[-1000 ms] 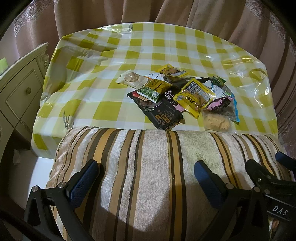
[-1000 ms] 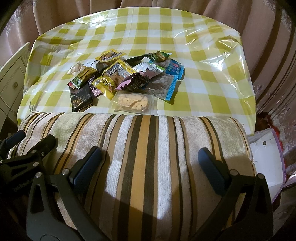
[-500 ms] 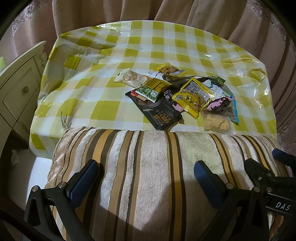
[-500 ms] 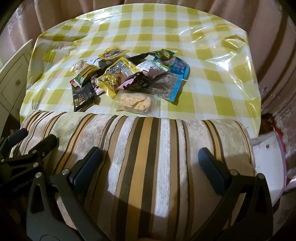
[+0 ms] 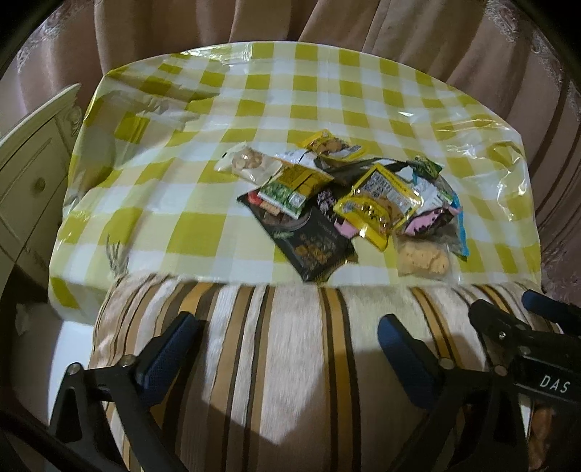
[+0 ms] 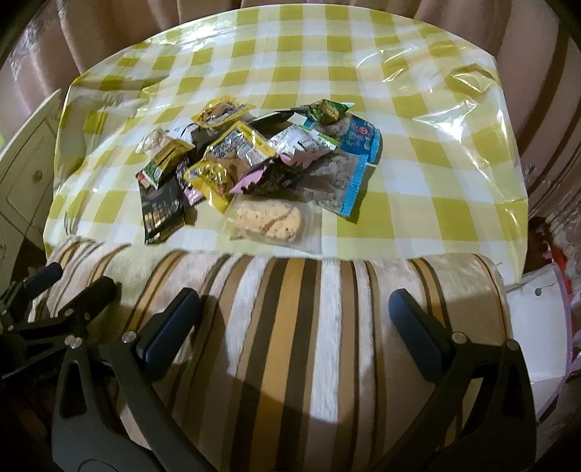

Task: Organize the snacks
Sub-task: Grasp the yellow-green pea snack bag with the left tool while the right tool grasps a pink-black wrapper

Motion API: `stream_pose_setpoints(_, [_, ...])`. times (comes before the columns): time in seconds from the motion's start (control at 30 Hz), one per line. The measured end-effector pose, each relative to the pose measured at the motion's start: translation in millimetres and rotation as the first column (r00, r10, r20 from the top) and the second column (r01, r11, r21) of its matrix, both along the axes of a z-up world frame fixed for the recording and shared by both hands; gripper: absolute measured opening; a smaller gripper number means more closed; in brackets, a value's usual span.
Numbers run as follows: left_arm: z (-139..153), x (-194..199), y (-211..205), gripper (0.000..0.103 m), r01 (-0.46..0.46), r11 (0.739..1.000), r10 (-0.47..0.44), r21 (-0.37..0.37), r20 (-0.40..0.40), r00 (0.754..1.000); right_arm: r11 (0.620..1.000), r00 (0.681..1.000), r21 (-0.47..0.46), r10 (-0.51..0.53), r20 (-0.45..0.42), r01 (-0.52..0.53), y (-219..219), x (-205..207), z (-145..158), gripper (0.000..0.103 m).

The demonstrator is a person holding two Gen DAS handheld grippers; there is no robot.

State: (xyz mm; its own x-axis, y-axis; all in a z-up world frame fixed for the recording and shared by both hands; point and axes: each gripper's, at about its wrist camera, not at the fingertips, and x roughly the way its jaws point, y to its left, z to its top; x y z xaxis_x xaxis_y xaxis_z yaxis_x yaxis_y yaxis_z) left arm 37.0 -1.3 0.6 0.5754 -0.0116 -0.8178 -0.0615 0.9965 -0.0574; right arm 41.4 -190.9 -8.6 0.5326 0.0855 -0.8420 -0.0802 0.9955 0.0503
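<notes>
A pile of several snack packets point(image 5: 348, 196) lies on the yellow-checked table point(image 5: 181, 232), also in the right wrist view point(image 6: 254, 167). It includes a black packet point(image 5: 308, 247), a yellow packet point(image 5: 377, 203), a clear biscuit packet point(image 6: 268, 219) and a blue-edged packet point(image 6: 352, 170). My left gripper point(image 5: 287, 348) is open and empty, above a striped cushion point(image 5: 290, 363) in front of the table. My right gripper point(image 6: 294, 326) is open and empty above the same cushion point(image 6: 308, 345), to the right of the left gripper point(image 6: 51, 312).
A white cabinet point(image 5: 25, 174) stands left of the table. Pink curtains point(image 5: 218, 25) hang behind it. A white bag point(image 6: 537, 326) sits on the floor at the right. Crinkled clear plastic covers the table's right side point(image 6: 454, 98).
Both grippers have moved forward toward the table; the snack pile and table edge sit lower and closer in both views. Both stay open.
</notes>
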Motion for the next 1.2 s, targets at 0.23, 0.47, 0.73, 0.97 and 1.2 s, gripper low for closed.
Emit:
stream_pose_setpoints(0.23, [-1,42,9,0.087,0.020,0.999,-0.020,-0.049,-0.001,1.000,0.997,0.999,0.067,-0.048,-0.006,0.048,-1,28,-3,0.103])
stream_pose_setpoints(0.47, [1,97,23,0.087,0.096,0.993,-0.095,-0.063,0.014,0.995,0.991,0.995,0.091,-0.099,-0.007,0.099,4,56,-7,0.101])
stream_pose_setpoints(0.73, [-20,145,31,0.087,0.166,0.982,-0.170,-0.093,-0.041,0.985,0.986,0.992,0.107,-0.129,-0.001,0.128,10,79,-10,0.096])
stream_pose_setpoints(0.97, [-32,166,30,0.083,0.205,0.973,-0.213,-0.107,-0.069,0.975,0.979,0.988,0.131,-0.152,-0.018,0.153,12,94,-16,0.087])
stream_pose_setpoints(1.2, [-36,170,23,0.053,0.238,0.967,-0.245,-0.092,-0.073,0.967,0.972,0.984,0.151,-0.173,-0.049,0.178,9,105,-25,0.068])
